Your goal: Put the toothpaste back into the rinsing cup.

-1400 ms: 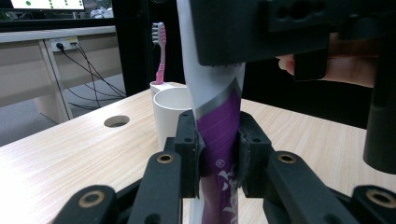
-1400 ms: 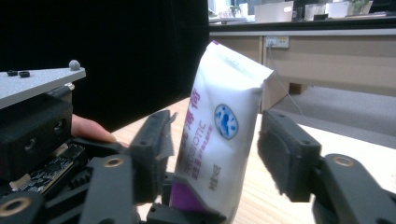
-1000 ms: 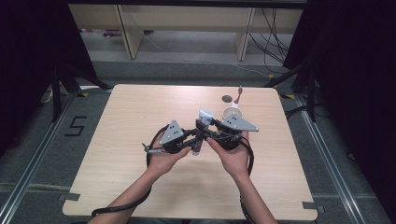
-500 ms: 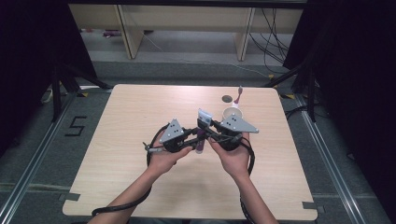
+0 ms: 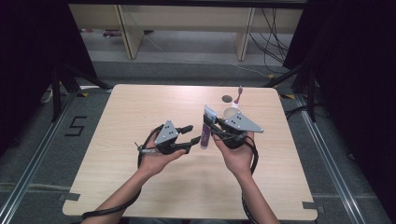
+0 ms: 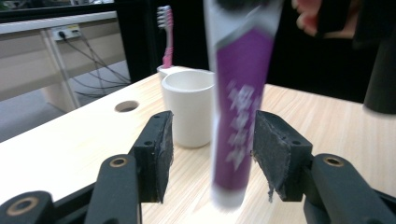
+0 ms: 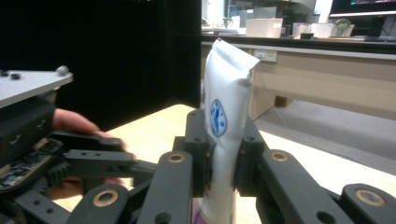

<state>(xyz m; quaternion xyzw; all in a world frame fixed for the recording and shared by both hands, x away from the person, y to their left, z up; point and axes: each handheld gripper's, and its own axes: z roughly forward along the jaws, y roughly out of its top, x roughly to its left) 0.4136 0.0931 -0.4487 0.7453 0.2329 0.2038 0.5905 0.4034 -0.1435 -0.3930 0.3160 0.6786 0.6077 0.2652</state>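
the tube (image 5: 206, 129) of toothpaste, white at its flat crimped end and purple lower down, is above the middle of the table (image 5: 140, 107), held upright between the two hands. the right gripper (image 7: 222, 161) has its two black jaws closed tight on the white upper part of the tube, just under the crimped end, and in the right gripper view the tube stands straight up between them, with a small blue round mark on it. the left gripper (image 6: 211, 154) is wide open, and in the left gripper view the purple lower part of the tube hangs down between its jaws, nearer to the right-hand jaw in that view; i cannot tell if it touches that pad, because the tube is blurred. the cap end of the tube is white and it is a little above the table. behind the tube stands a white cup (image 6: 189, 112) on the table, and behind the cup a pink toothbrush (image 6: 166, 32) stands upright with the bristles on top. a small round hole (image 5: 227, 98) is in the table near the cup. in the high view the left hand (image 5: 156, 161) and the right hand (image 5: 238, 156) hold the grippers near each other, and a black cable (image 5: 252, 163) trails from the right one.
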